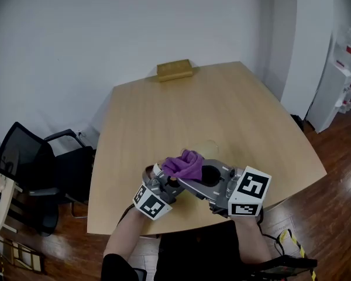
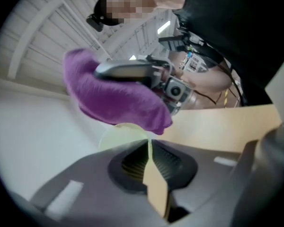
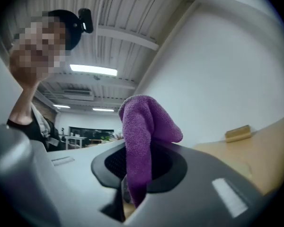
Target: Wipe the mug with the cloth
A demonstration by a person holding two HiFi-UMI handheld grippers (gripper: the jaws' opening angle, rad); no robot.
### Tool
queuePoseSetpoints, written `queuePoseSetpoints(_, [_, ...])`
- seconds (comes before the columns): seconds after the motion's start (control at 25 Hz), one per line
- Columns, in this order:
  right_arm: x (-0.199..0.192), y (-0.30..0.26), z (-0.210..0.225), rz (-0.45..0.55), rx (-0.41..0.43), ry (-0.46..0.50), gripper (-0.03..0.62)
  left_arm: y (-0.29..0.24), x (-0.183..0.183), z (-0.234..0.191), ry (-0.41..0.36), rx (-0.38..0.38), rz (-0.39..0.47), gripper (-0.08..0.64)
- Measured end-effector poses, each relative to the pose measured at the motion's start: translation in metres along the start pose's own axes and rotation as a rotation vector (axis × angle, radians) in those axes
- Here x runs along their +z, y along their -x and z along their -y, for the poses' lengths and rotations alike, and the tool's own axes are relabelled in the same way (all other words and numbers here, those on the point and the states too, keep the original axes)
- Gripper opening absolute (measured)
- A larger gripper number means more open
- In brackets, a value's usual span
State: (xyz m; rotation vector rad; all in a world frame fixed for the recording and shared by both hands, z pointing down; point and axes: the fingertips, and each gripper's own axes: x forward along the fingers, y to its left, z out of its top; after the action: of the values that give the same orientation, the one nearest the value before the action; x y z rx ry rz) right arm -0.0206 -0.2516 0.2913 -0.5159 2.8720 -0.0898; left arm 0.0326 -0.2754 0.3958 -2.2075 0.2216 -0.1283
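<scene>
With the left gripper [image 2: 149, 161] nearly closed, its fingers pinching just the thin wall of the pale mug [image 2: 125, 135] over the table [image 1: 222, 98] (a slim purchase), hard rubbing by the right gripper [image 3: 132, 176], fingers clamped on the purple cloth [image 3: 142, 126], could twist the mug loose.

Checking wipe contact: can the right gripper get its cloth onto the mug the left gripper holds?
Probably yes: the cloth in the right gripper sits close beside the mug in the left gripper, with nothing between them.

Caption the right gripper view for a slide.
Right claw shut on a purple cloth, with the wooden table beyond.
</scene>
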Motion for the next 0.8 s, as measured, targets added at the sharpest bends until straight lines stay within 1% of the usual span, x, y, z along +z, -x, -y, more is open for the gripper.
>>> queuePoseSetpoints(0.04, [0.007, 0.004, -0.007, 0.048, 0.050, -0.011, 0.054, 0.004, 0.005, -0.007, 0.073, 0.011, 0.032, 0.044])
queuePoseSetpoints(0.08, [0.018, 0.015, -0.006, 0.113, 0.061, -0.024, 0.052, 0.010, 0.010, -0.017, 0.189, 0.017, 0.082, 0.044])
queuePoseSetpoints(0.12, [0.030, 0.032, 0.003, 0.186, 0.032, -0.036, 0.053, 0.019, 0.019, -0.029, 0.355, 0.025, 0.173, 0.044])
queuePoseSetpoints(0.16, [0.041, 0.053, 0.018, 0.257, -0.033, -0.053, 0.053, 0.030, 0.034, -0.045, 0.545, 0.036, 0.310, 0.044])
queuePoseSetpoints(0.2, [0.048, 0.075, 0.038, 0.321, -0.116, -0.080, 0.052, 0.041, 0.050, -0.061, 0.711, 0.041, 0.460, 0.044])
queuePoseSetpoints(0.24, [0.052, 0.096, 0.058, 0.375, -0.200, -0.118, 0.052, 0.051, 0.062, -0.071, 0.829, 0.035, 0.582, 0.044])
queuePoseSetpoints(0.28, [0.053, 0.113, 0.074, 0.414, -0.265, -0.159, 0.052, 0.059, 0.069, -0.076, 0.904, 0.024, 0.661, 0.044])
queuePoseSetpoints(0.32, [0.052, 0.124, 0.084, 0.439, -0.299, -0.193, 0.052, 0.064, 0.071, -0.077, 0.951, 0.013, 0.706, 0.044])
queuePoseSetpoints(0.36, [0.052, 0.128, 0.087, 0.455, -0.297, -0.213, 0.052, 0.067, 0.071, -0.077, 0.984, 0.006, 0.733, 0.044])
queuePoseSetpoints(0.4, [0.054, 0.127, 0.083, 0.467, -0.265, -0.217, 0.052, 0.069, 0.072, -0.077, 1.012, 0.004, 0.753, 0.044])
queuePoseSetpoints(0.48, [0.063, 0.113, 0.063, 0.477, -0.162, -0.186, 0.052, 0.070, 0.073, -0.077, 1.058, 0.002, 0.793, 0.044])
queuePoseSetpoints(0.56, [0.065, 0.092, 0.043, 0.441, -0.082, -0.143, 0.052, 0.070, 0.077, -0.077, 1.095, -0.013, 0.835, 0.044])
queuePoseSetpoints(0.6, [0.063, 0.082, 0.037, 0.414, -0.060, -0.132, 0.052, 0.070, 0.080, -0.075, 1.109, -0.026, 0.860, 0.044])
queuePoseSetpoints(0.64, [0.058, 0.074, 0.034, 0.393, -0.051, -0.133, 0.052, 0.071, 0.084, -0.074, 1.121, -0.037, 0.885, 0.044])
queuePoseSetpoints(0.72, [0.051, 0.068, 0.037, 0.387, -0.056, -0.158, 0.052, 0.075, 0.087, -0.072, 1.142, -0.044, 0.924, 0.049])
queuePoseSetpoints(0.8, [0.039, 0.067, 0.051, 0.377, -0.089, -0.189, 0.052, 0.078, 0.084, -0.073, 1.164, -0.031, 0.944, 0.049])
